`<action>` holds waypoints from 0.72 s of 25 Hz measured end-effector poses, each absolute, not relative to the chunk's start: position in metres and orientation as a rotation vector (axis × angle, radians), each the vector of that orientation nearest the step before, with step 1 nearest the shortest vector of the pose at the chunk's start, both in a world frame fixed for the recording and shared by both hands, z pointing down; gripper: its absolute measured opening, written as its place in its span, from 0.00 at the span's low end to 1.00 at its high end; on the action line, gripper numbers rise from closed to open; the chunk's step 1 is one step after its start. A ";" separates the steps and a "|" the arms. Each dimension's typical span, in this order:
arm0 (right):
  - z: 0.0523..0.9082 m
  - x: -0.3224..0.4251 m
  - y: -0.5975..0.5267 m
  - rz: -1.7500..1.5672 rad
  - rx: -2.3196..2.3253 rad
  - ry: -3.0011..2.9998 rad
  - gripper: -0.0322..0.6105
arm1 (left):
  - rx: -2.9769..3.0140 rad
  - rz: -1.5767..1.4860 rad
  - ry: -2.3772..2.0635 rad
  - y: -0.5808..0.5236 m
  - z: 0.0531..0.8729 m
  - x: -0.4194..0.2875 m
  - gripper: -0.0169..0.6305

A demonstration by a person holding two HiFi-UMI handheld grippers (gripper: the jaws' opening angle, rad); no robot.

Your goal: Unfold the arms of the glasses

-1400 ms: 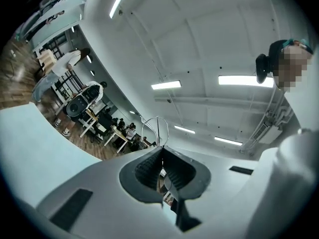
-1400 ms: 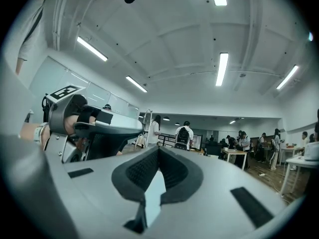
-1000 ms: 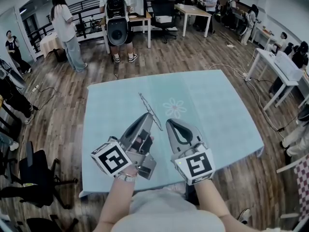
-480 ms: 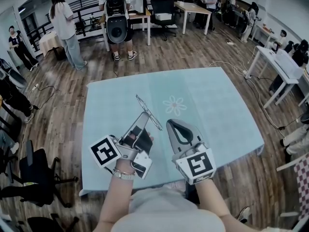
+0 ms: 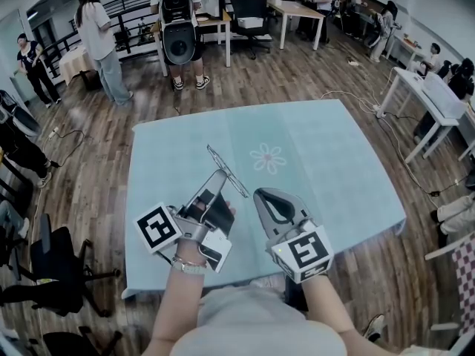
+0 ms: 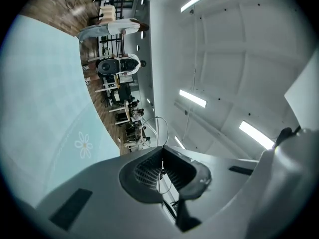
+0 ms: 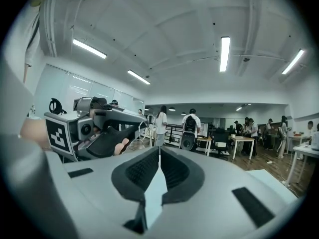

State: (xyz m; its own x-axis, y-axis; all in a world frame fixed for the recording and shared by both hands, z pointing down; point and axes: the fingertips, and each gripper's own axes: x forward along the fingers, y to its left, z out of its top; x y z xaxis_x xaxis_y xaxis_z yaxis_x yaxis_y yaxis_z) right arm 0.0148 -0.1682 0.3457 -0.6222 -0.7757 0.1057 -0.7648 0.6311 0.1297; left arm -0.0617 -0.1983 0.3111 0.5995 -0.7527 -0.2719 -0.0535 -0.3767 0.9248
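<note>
Thin wire-framed glasses (image 5: 226,170) hang in the air above the light blue tablecloth (image 5: 334,162), slanting from upper left to lower right. My left gripper (image 5: 220,176) is shut on them; in the left gripper view a wire loop of the glasses (image 6: 160,131) rises out of the closed pads (image 6: 147,171). My right gripper (image 5: 260,194) is just right of the glasses, apart from them and shut with nothing in it. In the right gripper view its jaws (image 7: 159,153) meet on empty air, with the left gripper (image 7: 94,126) to the left.
A daisy print (image 5: 267,156) marks the cloth beyond the grippers. Wooden floor surrounds the table. A person with a backpack (image 5: 177,10) and others stand at the far side among white tables (image 5: 297,10). A black office chair (image 5: 44,265) is at the left.
The left gripper has rolled about its own axis, swinging its marker cube left and down, and the glasses tilted with it. The right gripper sank slightly and stayed shut.
</note>
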 end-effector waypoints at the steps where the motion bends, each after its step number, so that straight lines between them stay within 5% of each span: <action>1: 0.347 0.014 -0.167 -0.102 1.274 -2.706 0.06 | 1.817 -0.869 -0.659 -0.199 0.312 -0.062 0.05; 4: 0.353 0.012 -0.164 -0.088 1.242 -2.710 0.08 | 1.804 -0.877 -0.663 -0.199 0.313 -0.064 0.05; 6: 0.358 0.011 -0.163 -0.077 1.217 -2.704 0.25 | 1.798 -0.883 -0.659 -0.198 0.314 -0.065 0.05; 18: 0.363 0.000 -0.159 -0.090 1.194 -2.678 0.10 | 1.780 -0.876 -0.624 -0.194 0.313 -0.060 0.05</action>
